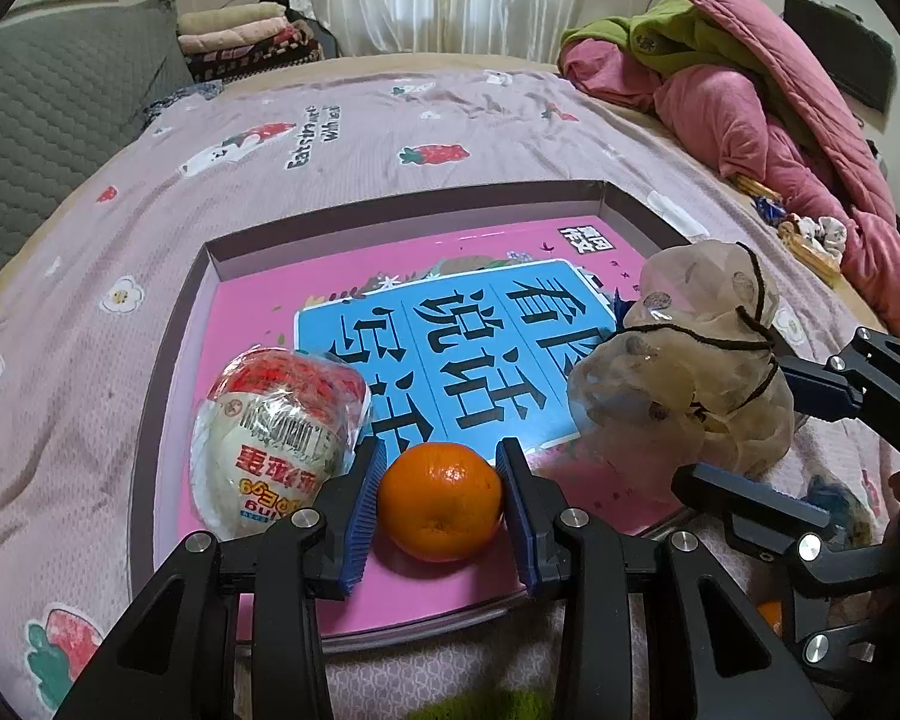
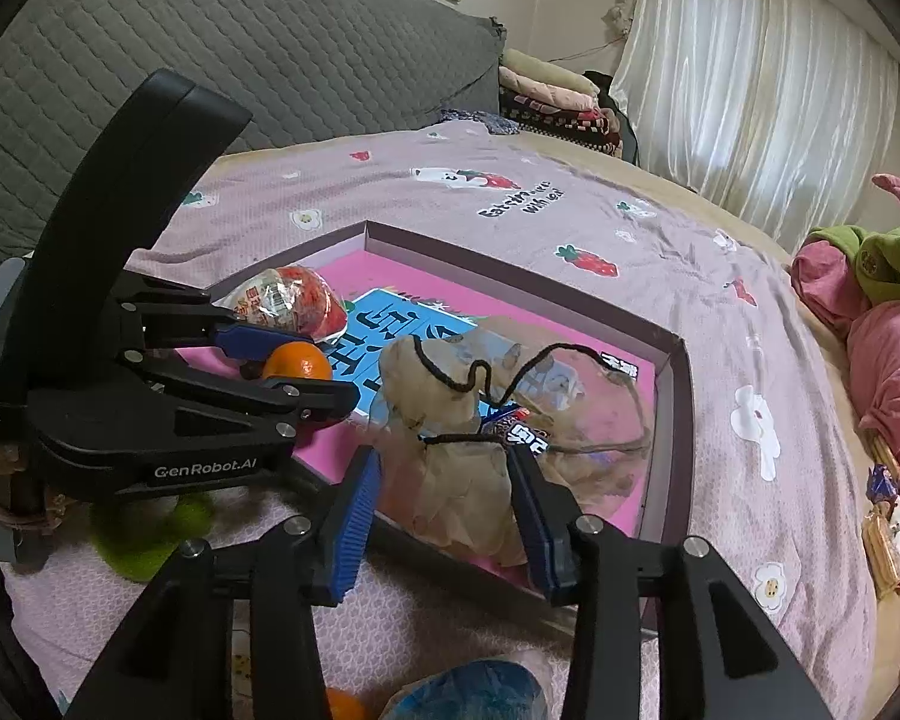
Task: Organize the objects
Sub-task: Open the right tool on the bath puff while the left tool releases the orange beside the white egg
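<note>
A shallow purple box lid [image 1: 390, 210] lies on the bed and holds a pink book [image 1: 450, 324]. My left gripper [image 1: 441, 501] is shut on an orange [image 1: 441, 501] that rests on the book's near edge; it also shows in the right wrist view [image 2: 297, 361]. A wrapped white and red snack pack [image 1: 276, 432] lies just left of the orange. My right gripper [image 2: 444, 495] is shut on a beige mesh pouch [image 2: 450, 480] with a black drawstring, over the box's near right corner. The pouch [image 1: 690, 372] also shows in the left wrist view.
The bed has a lilac strawberry-print sheet [image 1: 330, 138]. Pink and green quilts [image 1: 750, 90] are piled at the right. A grey headboard [image 2: 240, 48] and folded blankets [image 2: 552, 96] stand at the back. A green ball [image 2: 144, 534] and a blue bag [image 2: 474, 690] lie near me.
</note>
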